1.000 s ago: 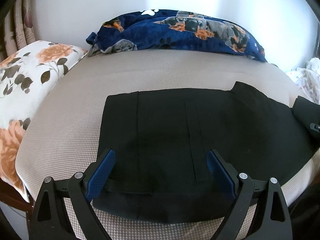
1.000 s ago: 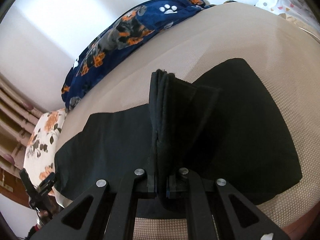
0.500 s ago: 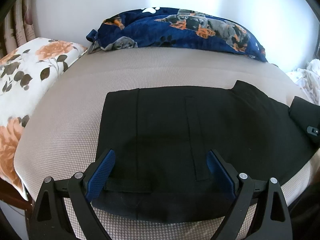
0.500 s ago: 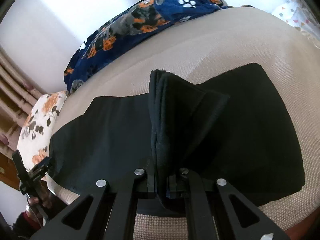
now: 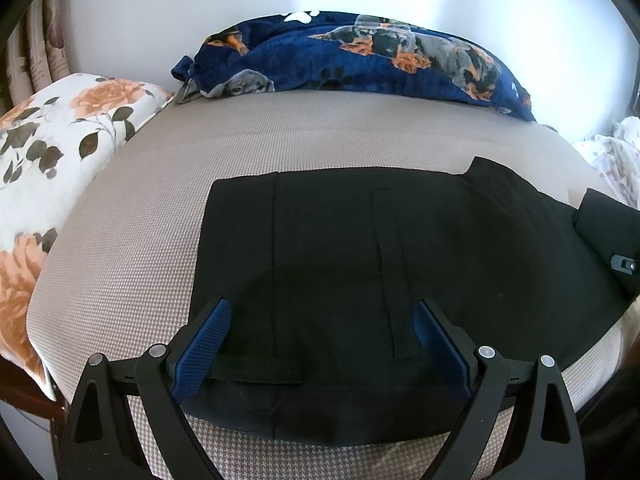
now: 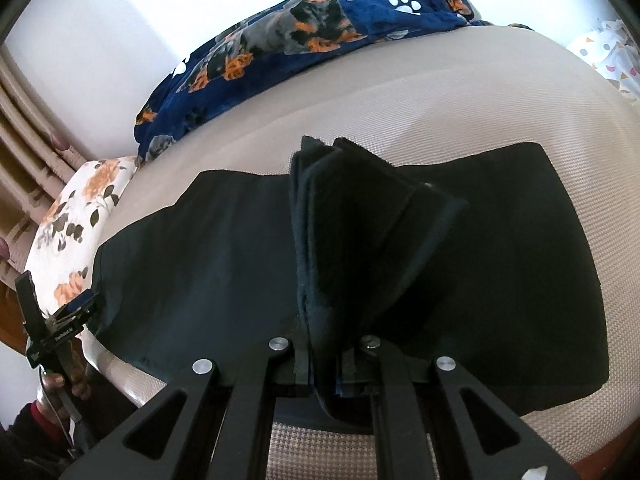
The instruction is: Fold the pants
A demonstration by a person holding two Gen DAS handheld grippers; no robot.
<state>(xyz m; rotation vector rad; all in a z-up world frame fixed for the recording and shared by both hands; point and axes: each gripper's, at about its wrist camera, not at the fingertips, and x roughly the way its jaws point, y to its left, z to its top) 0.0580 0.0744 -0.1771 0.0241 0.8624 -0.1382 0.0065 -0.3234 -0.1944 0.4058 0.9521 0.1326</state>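
Black pants point(image 5: 360, 272) lie spread flat across a beige bed point(image 5: 160, 200). My left gripper point(image 5: 320, 344) is open, its blue-padded fingers point(image 5: 200, 344) standing over the near edge of the pants without holding them. My right gripper point(image 6: 324, 360) is shut on a bunched fold of the pants point(image 6: 360, 232), which stands up from the flat cloth point(image 6: 200, 260). The right gripper also shows at the right edge of the left wrist view point(image 5: 622, 262). The left gripper shows at the far left of the right wrist view point(image 6: 60, 320).
A dark blue dog-print blanket point(image 5: 360, 60) lies along the wall at the back of the bed. A floral pillow point(image 5: 48, 168) lies at the left end. White patterned cloth point(image 6: 604, 56) lies at the right end. The bed's front edge is close below the grippers.
My right gripper has carried the held fold leftward along the pants, towards the left gripper. The left gripper has stayed open over the near edge, barely moving.
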